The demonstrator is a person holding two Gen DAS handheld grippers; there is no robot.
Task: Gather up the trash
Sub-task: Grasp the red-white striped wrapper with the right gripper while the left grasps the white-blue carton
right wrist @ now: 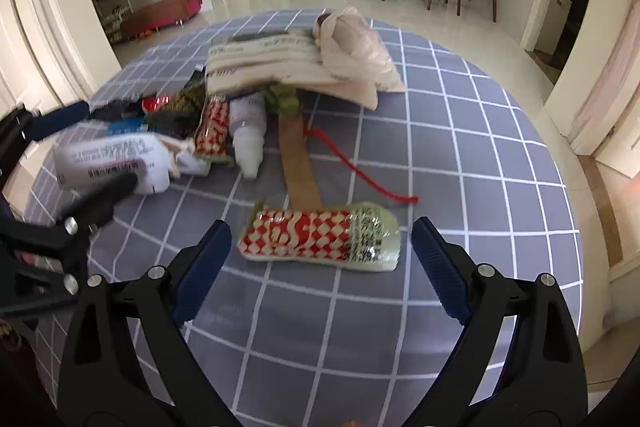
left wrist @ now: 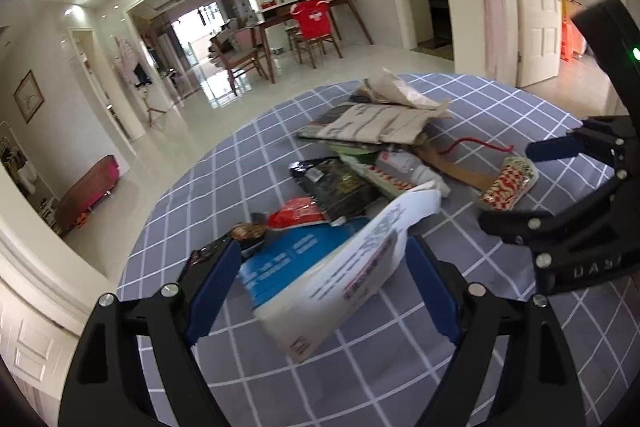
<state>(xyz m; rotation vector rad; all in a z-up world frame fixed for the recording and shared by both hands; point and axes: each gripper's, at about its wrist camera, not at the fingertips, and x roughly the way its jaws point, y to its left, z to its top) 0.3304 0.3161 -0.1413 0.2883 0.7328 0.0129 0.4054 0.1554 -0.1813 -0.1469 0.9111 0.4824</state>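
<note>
Both tongs wide open, wrapper (right wrist: pixel 320 241) btwn right tongs (right wrist: pixel 320 267), box (left wrist: pixel 320 275) btwn left tongs (left wrist: pixel 320 287)

Left gripper (left wrist: pixel 322 283), a black two-finger frame with blue ribbed pads: fingers (left wrist: pixel 212 283) spread wide, pointing forward and angled down. Nothing is clamped between the pads. Each black link arm carries silver pivot pins.

Right gripper (right wrist: pixel 320 267), same black frame with blue pads: fingers (right wrist: pixel 204 267) spread wide, pointing forward and down, nothing clamped.

Relative position: in the left wrist view the right gripper (left wrist: pixel 516 183) enters from the right edge, near and slightly ahead. In the right wrist view the left gripper (right wrist: pixel 92 151) enters from the left edge, motion-blurred.
</note>
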